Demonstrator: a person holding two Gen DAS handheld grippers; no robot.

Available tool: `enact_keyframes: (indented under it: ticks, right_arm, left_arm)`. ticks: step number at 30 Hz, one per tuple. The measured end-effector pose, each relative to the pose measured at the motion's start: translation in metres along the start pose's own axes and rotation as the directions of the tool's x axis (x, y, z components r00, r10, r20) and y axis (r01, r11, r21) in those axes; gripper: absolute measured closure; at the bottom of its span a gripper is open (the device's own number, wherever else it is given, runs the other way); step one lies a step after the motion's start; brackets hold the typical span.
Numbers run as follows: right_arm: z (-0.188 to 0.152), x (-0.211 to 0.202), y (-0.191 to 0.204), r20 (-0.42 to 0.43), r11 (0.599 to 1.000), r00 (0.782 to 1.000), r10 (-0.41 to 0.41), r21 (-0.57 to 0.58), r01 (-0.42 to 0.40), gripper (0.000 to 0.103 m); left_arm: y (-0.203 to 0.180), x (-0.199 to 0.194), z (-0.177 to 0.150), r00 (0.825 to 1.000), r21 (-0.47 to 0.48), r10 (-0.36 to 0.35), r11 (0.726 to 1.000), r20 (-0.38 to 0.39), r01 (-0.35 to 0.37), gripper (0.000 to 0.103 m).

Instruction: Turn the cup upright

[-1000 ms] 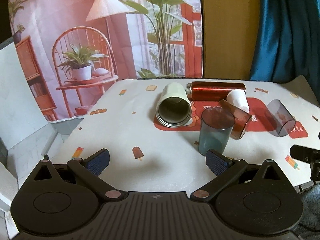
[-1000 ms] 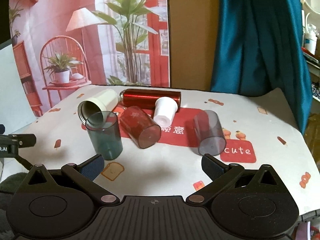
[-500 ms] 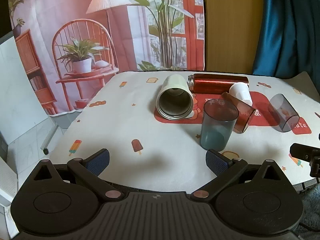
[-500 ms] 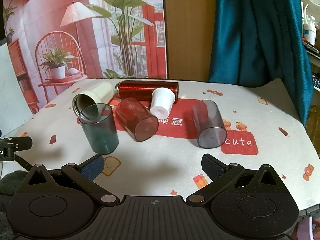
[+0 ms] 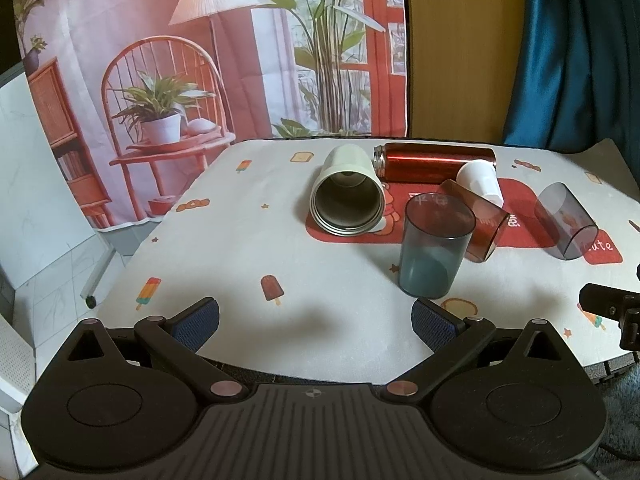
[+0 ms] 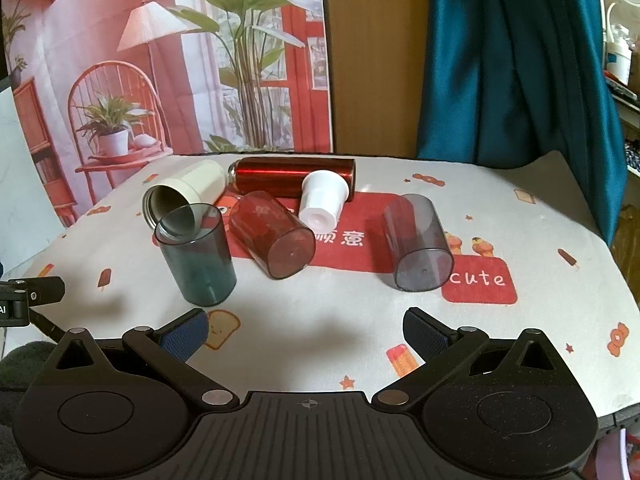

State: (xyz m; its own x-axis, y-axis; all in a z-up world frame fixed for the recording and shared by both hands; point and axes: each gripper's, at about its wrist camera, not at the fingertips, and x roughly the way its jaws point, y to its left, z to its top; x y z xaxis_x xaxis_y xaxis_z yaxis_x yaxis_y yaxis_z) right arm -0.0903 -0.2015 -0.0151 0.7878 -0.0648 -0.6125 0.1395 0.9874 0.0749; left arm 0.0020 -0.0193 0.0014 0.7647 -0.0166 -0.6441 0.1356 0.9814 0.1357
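Observation:
A teal translucent cup (image 5: 434,246) (image 6: 198,256) stands upright on the table. Behind it a red translucent cup (image 6: 274,240) (image 5: 478,224), a grey translucent cup (image 6: 418,242) (image 5: 566,222), a small white cup (image 6: 322,200) (image 5: 480,182), a cream cup (image 5: 348,196) (image 6: 184,194) and a red metal bottle (image 6: 294,174) (image 5: 436,162) all lie on their sides. My left gripper (image 5: 315,320) is open and empty at the table's front edge, left of the teal cup. My right gripper (image 6: 305,332) is open and empty, in front of the red and grey cups.
The table (image 5: 248,248) has a white patterned cloth with a red mat (image 6: 478,280). A printed backdrop (image 5: 200,60) and a teal curtain (image 6: 512,60) hang behind. The table edge falls off to the floor (image 5: 52,280) at left.
Both grippers have drawn back and risen slightly from the table; the cups look a little farther away. The cups have not moved. Both grippers stay open.

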Motion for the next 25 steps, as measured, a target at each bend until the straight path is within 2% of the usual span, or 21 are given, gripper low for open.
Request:
enact_keyframes:
  ticks: [25]
  right_arm:
    - [-0.0021,0.0010,0.0005,-0.007,1.000,1.000,0.002,0.006,-0.002,0.000]
  left_arm:
    - [-0.0015,0.0003,-0.0023,1.000,-0.004,-0.005,1.000,-0.001,0.005,0.000]
